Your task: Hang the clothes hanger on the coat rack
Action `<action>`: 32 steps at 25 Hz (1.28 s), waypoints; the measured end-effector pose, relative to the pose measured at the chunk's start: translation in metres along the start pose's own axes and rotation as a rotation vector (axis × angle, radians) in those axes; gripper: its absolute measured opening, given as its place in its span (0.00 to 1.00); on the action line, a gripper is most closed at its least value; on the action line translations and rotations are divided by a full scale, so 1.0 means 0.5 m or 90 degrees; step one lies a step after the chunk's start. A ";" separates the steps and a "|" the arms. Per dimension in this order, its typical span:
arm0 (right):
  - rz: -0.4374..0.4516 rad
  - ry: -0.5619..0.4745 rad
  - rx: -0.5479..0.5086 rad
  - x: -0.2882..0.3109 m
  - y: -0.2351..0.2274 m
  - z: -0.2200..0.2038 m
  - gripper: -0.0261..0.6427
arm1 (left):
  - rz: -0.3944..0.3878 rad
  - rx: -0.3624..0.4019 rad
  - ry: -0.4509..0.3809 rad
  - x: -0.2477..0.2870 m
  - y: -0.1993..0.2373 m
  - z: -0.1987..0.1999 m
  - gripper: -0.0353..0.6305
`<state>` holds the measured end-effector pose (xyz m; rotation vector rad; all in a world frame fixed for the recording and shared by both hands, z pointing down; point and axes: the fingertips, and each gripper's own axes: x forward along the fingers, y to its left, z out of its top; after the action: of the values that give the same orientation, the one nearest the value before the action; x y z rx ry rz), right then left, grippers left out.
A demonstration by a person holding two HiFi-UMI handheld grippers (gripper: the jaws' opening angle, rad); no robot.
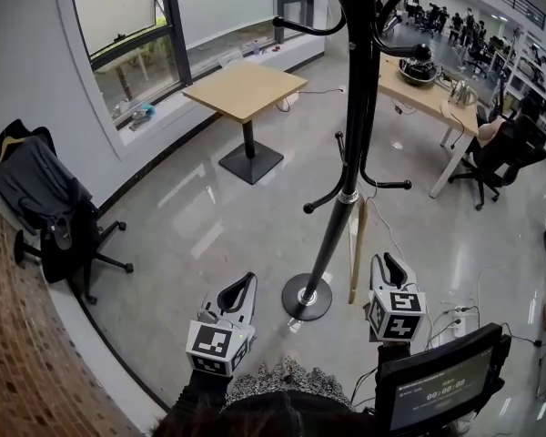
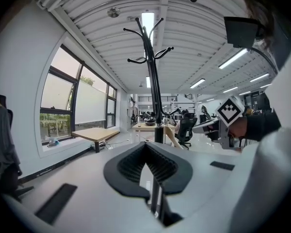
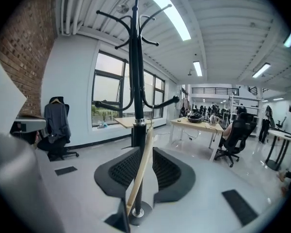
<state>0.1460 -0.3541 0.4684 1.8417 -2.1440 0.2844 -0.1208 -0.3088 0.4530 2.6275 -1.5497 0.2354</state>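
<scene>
Fingers (image 3: 121,174) of the right gripper (image 3: 144,152) are standing apart and empty, the clothes hanger (image 3: 141,168) resting just ahead against the coat rack (image 3: 135,81), apparently awaiting pickup; next move is calling for advancing and clamping, left gripper (image 2: 146,146) idling closed alongside.

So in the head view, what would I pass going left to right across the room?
From the left: jacket-draped office chair → square wooden table → coat rack pole → long desk → black office chair.
</scene>
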 end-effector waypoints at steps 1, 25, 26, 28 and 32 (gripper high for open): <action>-0.001 -0.013 0.001 -0.018 0.002 0.007 0.14 | -0.004 -0.001 -0.002 -0.008 -0.007 -0.001 0.06; 0.025 -0.081 0.016 -0.328 0.049 -0.046 0.06 | -0.101 -0.016 -0.002 -0.149 -0.219 -0.009 0.06; 0.024 -0.080 0.018 -0.336 0.043 -0.049 0.06 | -0.100 -0.013 -0.006 -0.154 -0.230 -0.003 0.06; 0.025 -0.078 0.021 -0.355 0.033 -0.058 0.06 | -0.097 -0.010 -0.011 -0.164 -0.250 0.006 0.06; 0.025 -0.074 0.015 -0.400 0.008 -0.085 0.06 | -0.081 -0.014 -0.015 -0.186 -0.288 0.004 0.06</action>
<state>0.1730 -0.1538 0.4384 1.8733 -2.2657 0.2173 -0.0388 -0.1591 0.4361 2.7077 -1.3766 0.1772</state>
